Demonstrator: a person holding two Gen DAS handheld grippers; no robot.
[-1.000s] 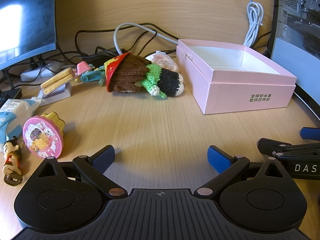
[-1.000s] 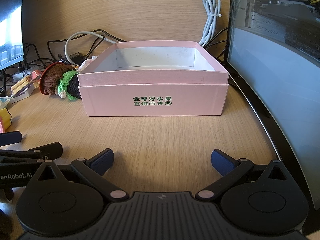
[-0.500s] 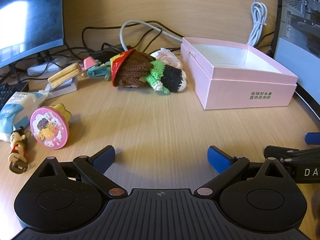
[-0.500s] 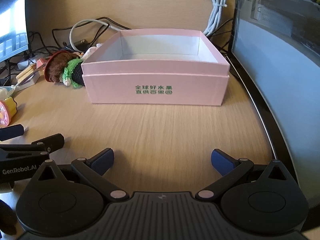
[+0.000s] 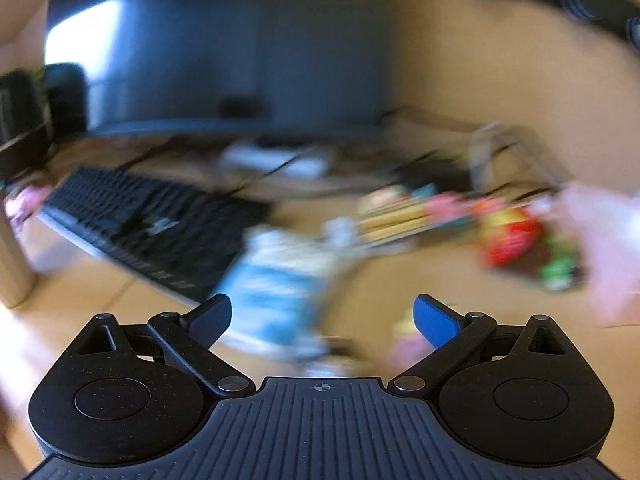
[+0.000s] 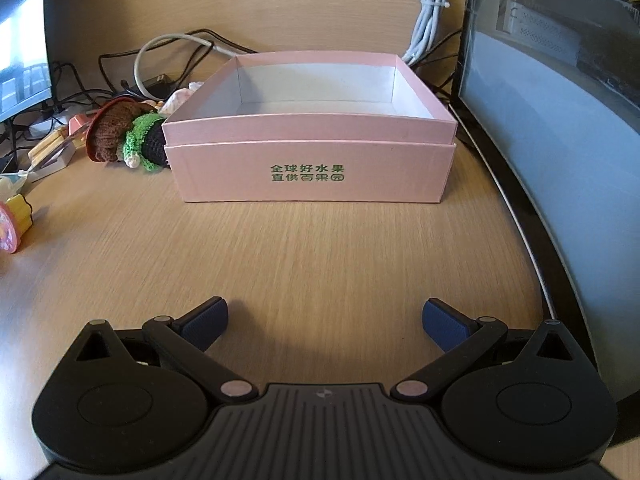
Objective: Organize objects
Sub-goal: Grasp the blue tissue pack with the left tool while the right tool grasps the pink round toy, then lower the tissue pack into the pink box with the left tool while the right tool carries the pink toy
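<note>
The pink box [image 6: 312,148] stood open on the wooden worktop [image 6: 304,256], its white inside showing nothing as far as the near wall let one see, and a crocheted doll [image 6: 128,136] lay against the box's left wall, with a round pink toy [image 6: 12,228] farther to the box's left. The right gripper [image 6: 324,320] hung before the box with its jaws wide apart and holding nothing. The left gripper [image 5: 322,316], its view heavily blurred, had its jaws equally wide and empty above a blue-and-white packet [image 5: 276,288] beside a black keyboard [image 5: 152,228].

I see a light brown wooden desk [image 6: 320,248], a wooden wall panel [image 6: 280,0] behind it, and a bright computer screen [image 6: 20,52].
</note>
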